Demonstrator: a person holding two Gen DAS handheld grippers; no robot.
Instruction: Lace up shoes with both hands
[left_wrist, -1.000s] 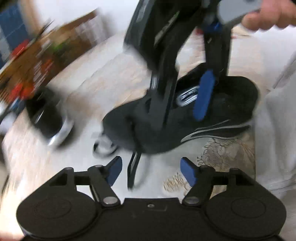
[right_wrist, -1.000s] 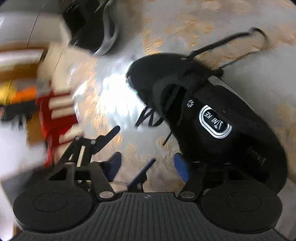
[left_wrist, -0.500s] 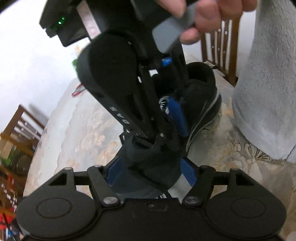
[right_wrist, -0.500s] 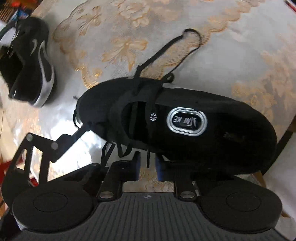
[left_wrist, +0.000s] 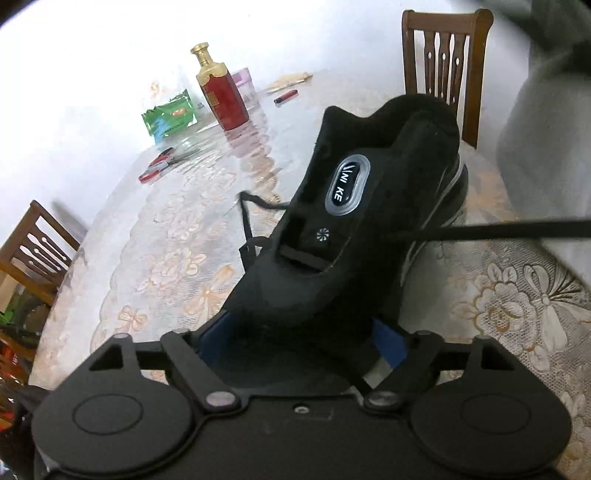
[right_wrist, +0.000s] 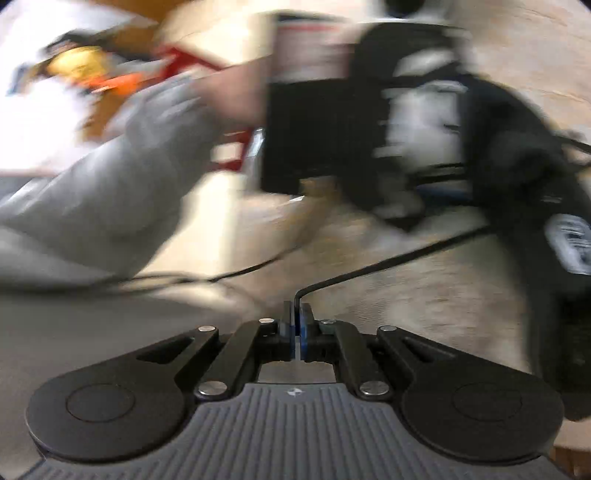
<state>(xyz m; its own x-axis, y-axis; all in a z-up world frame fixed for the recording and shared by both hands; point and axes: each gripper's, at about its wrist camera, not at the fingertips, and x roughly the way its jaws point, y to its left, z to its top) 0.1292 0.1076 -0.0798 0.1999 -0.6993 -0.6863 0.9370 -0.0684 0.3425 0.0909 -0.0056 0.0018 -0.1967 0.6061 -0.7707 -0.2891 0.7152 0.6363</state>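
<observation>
The shoe (left_wrist: 369, 229) stands on the table (left_wrist: 166, 258), toe between the left tongs (left_wrist: 295, 343), bottle (left_wrist: 221, 96) behind it.

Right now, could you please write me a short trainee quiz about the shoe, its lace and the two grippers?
1. True or false: the right gripper has its jaws shut on the black lace.
2. What sits between the left gripper's jaws?
A. red bottle
B. black shoe's toe
C. green packet
3. Fill in: the lace runs taut from the shoe toward the picture's ____ edge in the left wrist view.

Key: 1 true; 2 B, jaws opening; 3 right.
</observation>
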